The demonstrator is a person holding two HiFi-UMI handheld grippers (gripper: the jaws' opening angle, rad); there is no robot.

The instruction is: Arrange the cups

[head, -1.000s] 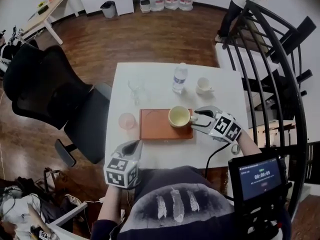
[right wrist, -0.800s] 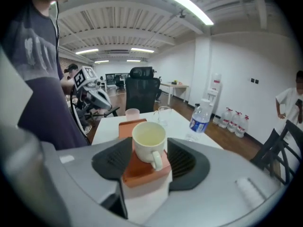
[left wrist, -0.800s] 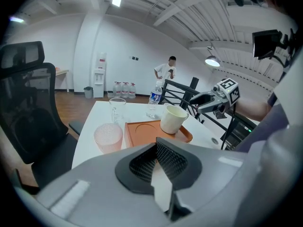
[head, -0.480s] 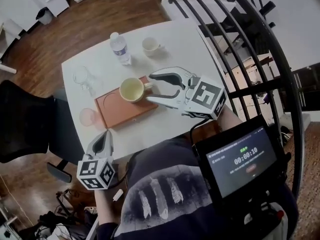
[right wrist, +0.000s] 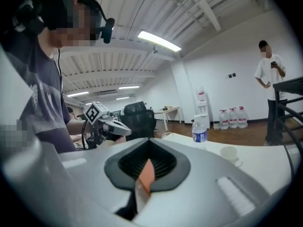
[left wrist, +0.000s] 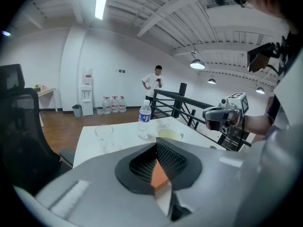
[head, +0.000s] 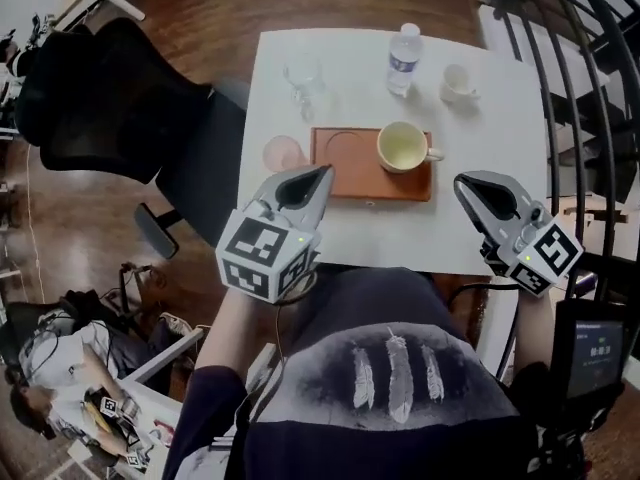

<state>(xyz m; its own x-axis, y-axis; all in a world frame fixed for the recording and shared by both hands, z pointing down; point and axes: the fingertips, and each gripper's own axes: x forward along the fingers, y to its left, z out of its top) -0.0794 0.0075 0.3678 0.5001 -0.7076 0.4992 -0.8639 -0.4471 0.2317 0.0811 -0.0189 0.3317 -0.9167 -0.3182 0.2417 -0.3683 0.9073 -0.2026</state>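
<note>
A pale yellow cup [head: 403, 147] stands on the right half of a brown tray [head: 345, 171] in the middle of the white table [head: 490, 223]. A small white cup [head: 458, 83] sits at the far right, a clear glass mug [head: 303, 73] at the far left, and a pink cup [head: 283, 153] left of the tray. My left gripper [head: 318, 178] hovers shut and empty over the tray's near left corner. My right gripper [head: 470, 190] is shut and empty above the table's near right, apart from the yellow cup. In the left gripper view the closed jaws [left wrist: 158, 169] point at the yellow cup [left wrist: 169, 134].
A water bottle [head: 403, 58] stands between the glass mug and the white cup. A black office chair [head: 110, 98] is left of the table, a black stair railing [head: 590, 88] to the right. A person [left wrist: 155, 84] stands far off by water jugs.
My right gripper has let go of the yellow cup's handle, pulled back toward the near edge and shut. My left gripper has risen and come forward over the table.
</note>
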